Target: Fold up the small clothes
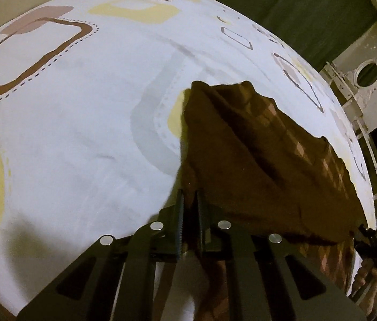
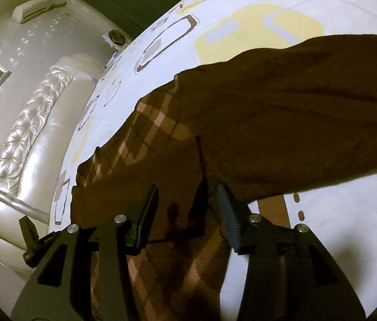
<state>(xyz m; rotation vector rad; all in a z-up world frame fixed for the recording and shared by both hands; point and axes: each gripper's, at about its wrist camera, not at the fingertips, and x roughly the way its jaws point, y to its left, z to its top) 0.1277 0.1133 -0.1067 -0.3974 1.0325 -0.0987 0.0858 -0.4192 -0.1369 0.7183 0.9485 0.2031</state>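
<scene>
A dark brown knit garment with a pink-and-brown checked panel lies on a white bed sheet with brown, yellow and grey square patterns. My left gripper is shut on the garment's near edge, and the cloth hangs down between its fingers. In the right wrist view the same garment spreads across the sheet. My right gripper is open, its jaws wide apart over the garment's near edge, with cloth lying between and under the fingers.
A cream tufted headboard runs along the bed's left side in the right wrist view. Dark green curtains hang behind the bed. The other gripper's tip shows at the right edge of the left wrist view.
</scene>
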